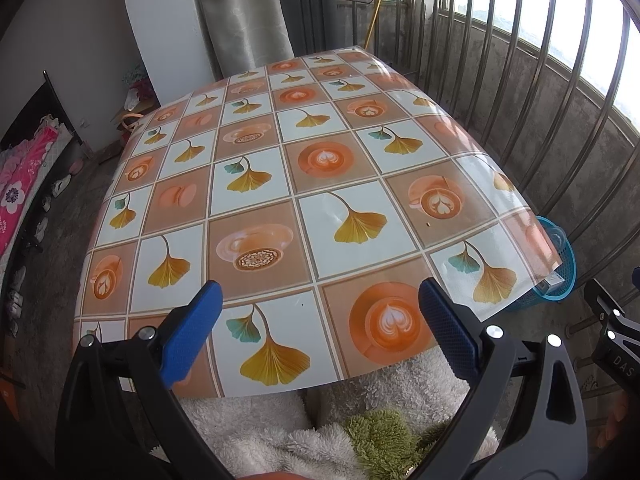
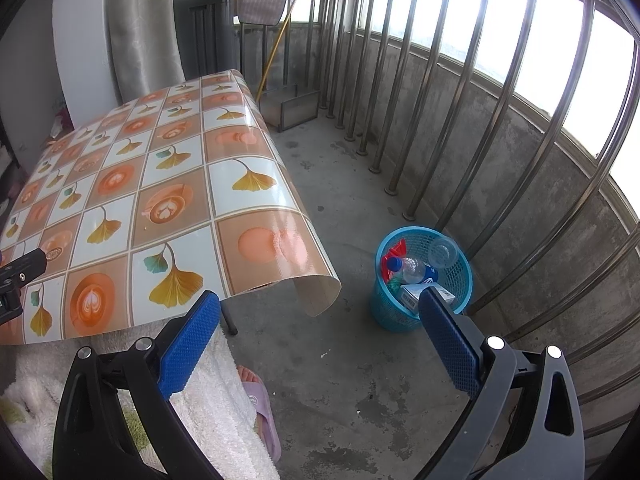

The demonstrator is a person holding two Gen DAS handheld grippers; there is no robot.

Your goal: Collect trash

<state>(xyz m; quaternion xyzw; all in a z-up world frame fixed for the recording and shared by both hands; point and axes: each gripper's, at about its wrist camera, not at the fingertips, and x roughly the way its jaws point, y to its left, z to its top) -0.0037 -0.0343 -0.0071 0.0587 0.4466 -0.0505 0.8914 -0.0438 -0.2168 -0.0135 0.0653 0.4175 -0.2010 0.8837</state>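
A blue plastic mesh basket (image 2: 460, 280) stands on the concrete floor right of the table. In it lie a clear plastic bottle with a blue cap (image 2: 410, 269), a clear plastic cup (image 2: 443, 252), a red wrapper (image 2: 394, 251) and a white carton (image 2: 416, 294). The basket also shows at the table's right corner in the left wrist view (image 1: 560, 276). My right gripper (image 2: 320, 308) is open and empty, above the floor just left of the basket. My left gripper (image 1: 320, 298) is open and empty over the near edge of the table (image 1: 320, 168), which bears a tiled leaf-and-coffee-cup cloth.
A metal railing (image 2: 480, 92) on a low concrete wall runs along the right. A grey curtain (image 2: 140, 28) and a broom handle (image 2: 276, 48) stand behind the table. A foot in a pink slipper (image 2: 260, 404) and a fluffy white robe (image 2: 208, 408) are below the grippers.
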